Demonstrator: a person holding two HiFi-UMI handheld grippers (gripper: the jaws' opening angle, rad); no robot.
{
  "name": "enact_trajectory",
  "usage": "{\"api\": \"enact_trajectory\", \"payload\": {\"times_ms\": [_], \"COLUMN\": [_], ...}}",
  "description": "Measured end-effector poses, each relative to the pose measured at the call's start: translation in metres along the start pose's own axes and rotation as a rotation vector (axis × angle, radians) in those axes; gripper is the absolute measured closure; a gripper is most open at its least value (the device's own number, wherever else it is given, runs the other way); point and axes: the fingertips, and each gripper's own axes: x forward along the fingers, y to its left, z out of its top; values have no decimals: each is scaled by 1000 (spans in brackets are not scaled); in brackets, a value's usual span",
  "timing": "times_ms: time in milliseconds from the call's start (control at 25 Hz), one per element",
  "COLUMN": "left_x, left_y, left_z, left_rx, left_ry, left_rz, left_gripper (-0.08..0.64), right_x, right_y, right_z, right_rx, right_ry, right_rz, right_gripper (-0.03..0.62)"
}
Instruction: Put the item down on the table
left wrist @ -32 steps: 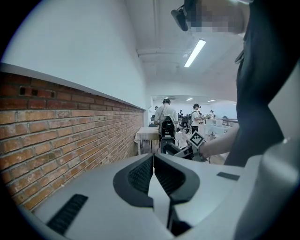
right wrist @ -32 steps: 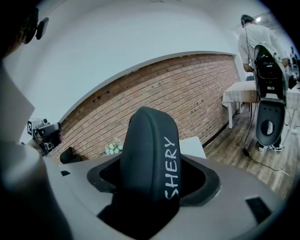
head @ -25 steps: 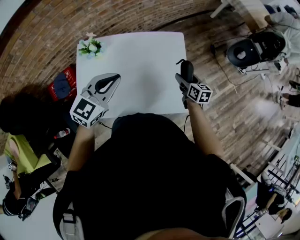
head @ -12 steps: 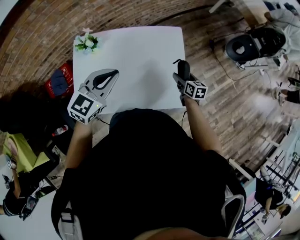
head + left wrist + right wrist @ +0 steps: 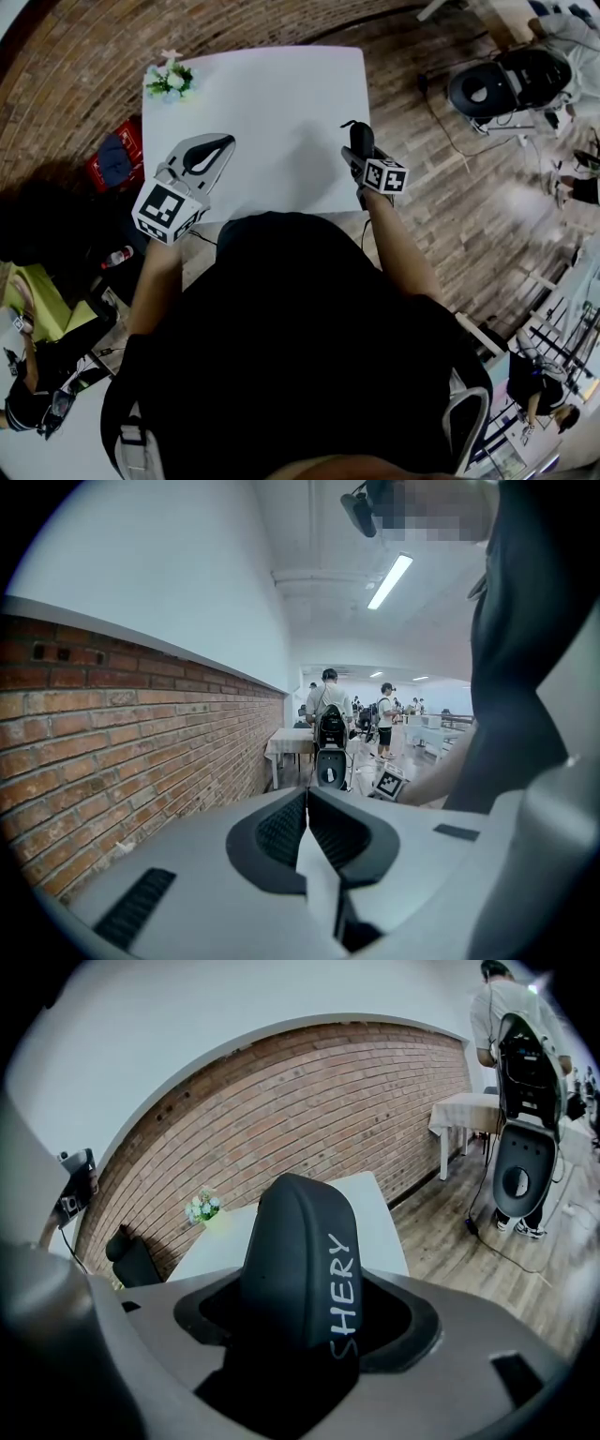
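Right hand-held gripper [image 5: 360, 156] pinched a black item [image 5: 296, 1260] over the white bench's [image 5: 272, 103] near right edge; left hand-held gripper [image 5: 214, 152] had its jaws pressed together, empty.
The item was smooth and rounded, with white "SHERY" lettering down one side. Flowers [image 5: 170, 80] stood at the bench's far left corner, a brick wall [image 5: 309, 1119] and wooden floor [image 5: 469, 187] beyond.

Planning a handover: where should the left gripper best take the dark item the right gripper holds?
Probably its rounded free end, from the left: only that part of the dark item sticks out past the right gripper, whose jaws clamp the rest.
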Motion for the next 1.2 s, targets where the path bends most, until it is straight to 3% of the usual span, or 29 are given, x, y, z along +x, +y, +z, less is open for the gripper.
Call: {"api": "enact_trajectory", "payload": {"times_ms": [1200], "left_x": [8], "left_y": [11], "left_z": [-7], "left_rx": [-55], "left_ry": [-3], "left_rz": [-21], "left_gripper": [546], "right_x": [27], "right_y": [-18], "right_z": [-43], "right_rx": [-9], "right_ry": [127], "right_rz": [-50], "right_gripper": [239]}}
